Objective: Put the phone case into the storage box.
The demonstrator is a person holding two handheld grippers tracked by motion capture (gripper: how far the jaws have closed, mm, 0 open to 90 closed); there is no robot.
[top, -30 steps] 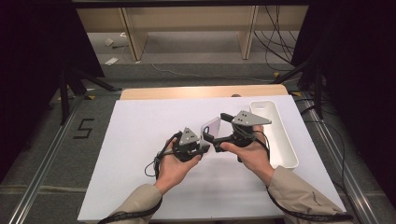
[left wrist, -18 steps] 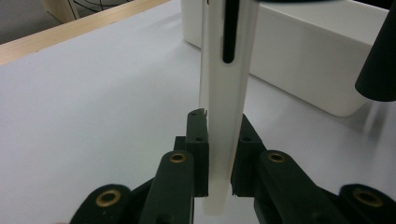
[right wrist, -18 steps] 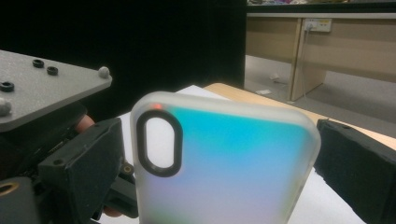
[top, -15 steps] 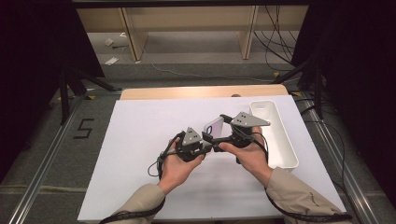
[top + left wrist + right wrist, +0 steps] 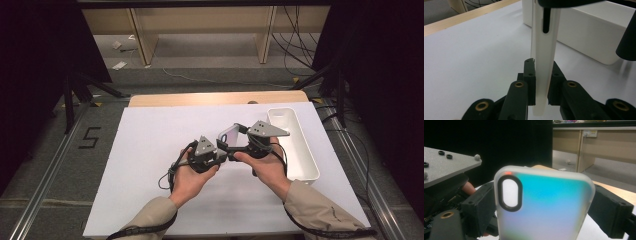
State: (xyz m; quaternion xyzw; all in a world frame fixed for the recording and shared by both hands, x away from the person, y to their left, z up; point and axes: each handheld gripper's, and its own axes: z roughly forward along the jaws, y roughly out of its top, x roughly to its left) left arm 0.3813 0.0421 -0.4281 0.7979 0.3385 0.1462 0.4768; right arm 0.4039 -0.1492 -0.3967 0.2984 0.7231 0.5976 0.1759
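A translucent phone case [image 5: 229, 136] is hanging above the white table [image 5: 150, 150], between the two claws. The left gripper [image 5: 541, 87] is pinching the case's thin edge, its jaws narrow and pressing both faces. The right gripper [image 5: 240, 145] is straddling the case's width; its jaws have just been closing, and one black pad [image 5: 477, 207] is standing against each side edge, though firm contact cannot be told. A white bin [image 5: 295, 145] is sitting just beyond the right gripper.
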